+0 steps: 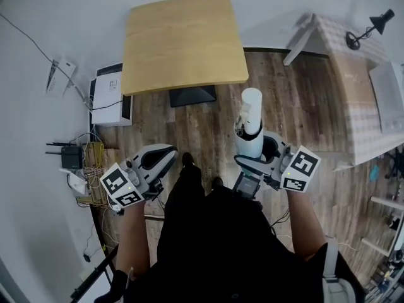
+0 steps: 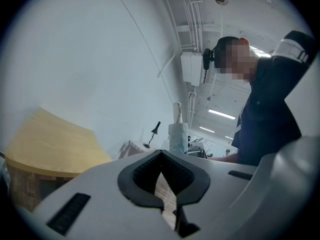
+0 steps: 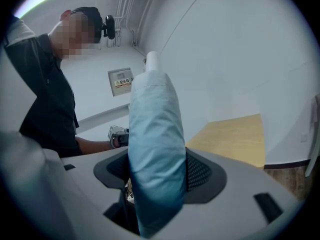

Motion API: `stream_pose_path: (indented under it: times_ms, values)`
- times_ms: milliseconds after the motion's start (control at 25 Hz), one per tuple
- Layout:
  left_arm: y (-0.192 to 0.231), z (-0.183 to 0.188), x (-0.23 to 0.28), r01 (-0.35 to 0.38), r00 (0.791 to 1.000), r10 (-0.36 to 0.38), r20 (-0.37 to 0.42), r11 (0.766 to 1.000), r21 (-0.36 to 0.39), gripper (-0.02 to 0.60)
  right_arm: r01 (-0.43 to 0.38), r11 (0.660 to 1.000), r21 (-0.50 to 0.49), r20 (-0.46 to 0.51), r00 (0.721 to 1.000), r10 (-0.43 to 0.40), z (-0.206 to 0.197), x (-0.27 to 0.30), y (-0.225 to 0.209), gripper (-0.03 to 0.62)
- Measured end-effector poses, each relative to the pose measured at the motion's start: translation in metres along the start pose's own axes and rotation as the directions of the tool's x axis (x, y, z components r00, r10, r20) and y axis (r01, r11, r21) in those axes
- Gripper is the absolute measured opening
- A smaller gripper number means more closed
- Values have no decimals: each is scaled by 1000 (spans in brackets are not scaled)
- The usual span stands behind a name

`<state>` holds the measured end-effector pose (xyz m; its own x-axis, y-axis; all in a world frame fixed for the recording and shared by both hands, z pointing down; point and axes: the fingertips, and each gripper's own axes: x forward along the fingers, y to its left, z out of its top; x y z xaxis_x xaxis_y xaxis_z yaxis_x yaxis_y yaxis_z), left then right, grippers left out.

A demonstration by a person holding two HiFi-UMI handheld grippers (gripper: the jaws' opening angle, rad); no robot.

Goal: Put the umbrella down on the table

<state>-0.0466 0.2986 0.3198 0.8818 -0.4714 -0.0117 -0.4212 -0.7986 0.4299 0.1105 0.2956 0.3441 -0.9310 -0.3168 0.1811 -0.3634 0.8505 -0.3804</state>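
A folded pale-blue umbrella point(image 1: 250, 124) stands upright in my right gripper point(image 1: 257, 160), whose jaws are shut on its lower part. In the right gripper view the umbrella point(image 3: 155, 149) fills the middle, its white tip pointing up. The light wooden table point(image 1: 183, 41) lies ahead of both grippers, its top bare, and shows as a yellow slab point(image 3: 235, 139) at right. My left gripper point(image 1: 161, 158) hangs to the left at about the same height, shut with nothing in it. From the left gripper view the umbrella point(image 2: 178, 134) shows upright beyond the closed jaws.
A white box-like device point(image 1: 110, 103) sits on the floor left of the table, with a router and tangled cables point(image 1: 82, 160) nearer me. A bed or sofa with quilted cover point(image 1: 360, 81) and a black desk lamp point(image 1: 369, 27) stand at right. Wooden floor lies between.
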Motion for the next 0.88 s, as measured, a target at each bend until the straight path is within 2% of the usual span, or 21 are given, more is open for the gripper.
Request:
stream_pose_path:
  times_ms: [200, 600, 880]
  values:
    - [52, 26, 1, 43, 999, -43, 21, 999, -7, 12, 46, 999, 3, 2, 999, -46, 27, 43, -33, 296]
    - [153, 83, -5, 153, 988, -153, -4, 988, -6, 12, 120, 993, 2, 19, 993, -120, 93, 136, -84, 296]
    - [205, 91, 2, 199, 980, -200, -22, 980, -26, 12, 189, 982, -2, 22, 982, -189, 110, 163, -115, 296]
